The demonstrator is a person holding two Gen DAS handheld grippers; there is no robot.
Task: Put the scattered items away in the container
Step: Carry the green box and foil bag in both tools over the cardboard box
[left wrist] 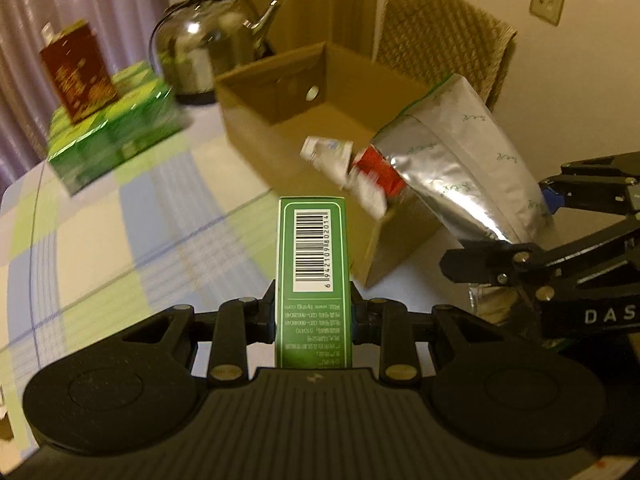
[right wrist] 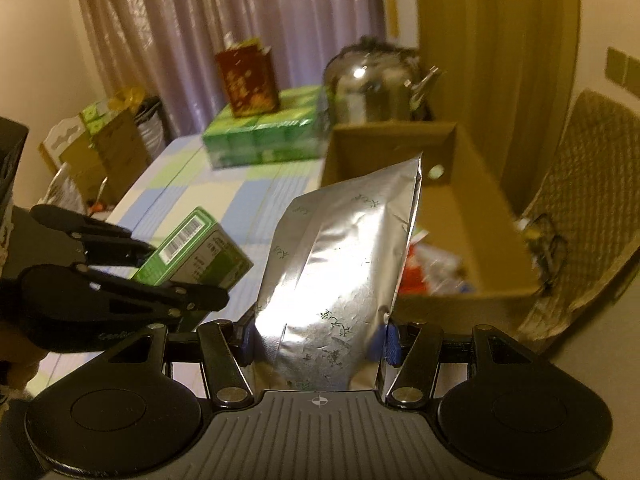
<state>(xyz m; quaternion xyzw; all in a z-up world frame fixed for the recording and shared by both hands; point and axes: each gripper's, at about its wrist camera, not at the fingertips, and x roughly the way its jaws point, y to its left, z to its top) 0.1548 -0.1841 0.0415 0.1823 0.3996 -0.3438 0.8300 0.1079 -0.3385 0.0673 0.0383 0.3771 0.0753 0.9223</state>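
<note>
My left gripper (left wrist: 314, 314) is shut on a slim green box (left wrist: 313, 264) with a barcode, held above the checked tablecloth just short of the open cardboard box (left wrist: 276, 92). My right gripper (right wrist: 318, 338) is shut on a silver foil pouch (right wrist: 340, 264), held up beside the cardboard box's (right wrist: 480, 200) near corner. The pouch (left wrist: 460, 160) and right gripper (left wrist: 560, 240) also show in the left wrist view. The green box (right wrist: 196, 248) and left gripper (right wrist: 180, 276) show in the right wrist view. A white tube (left wrist: 326, 152) and red packaging (left wrist: 376, 172) lie inside the box.
A steel kettle (left wrist: 208, 44) stands behind the box. A green multipack (left wrist: 116, 128) carries a dark red carton (left wrist: 76, 76) at the table's far left. A woven chair (left wrist: 444, 36) stands behind the box by the wall. Curtains hang behind the table.
</note>
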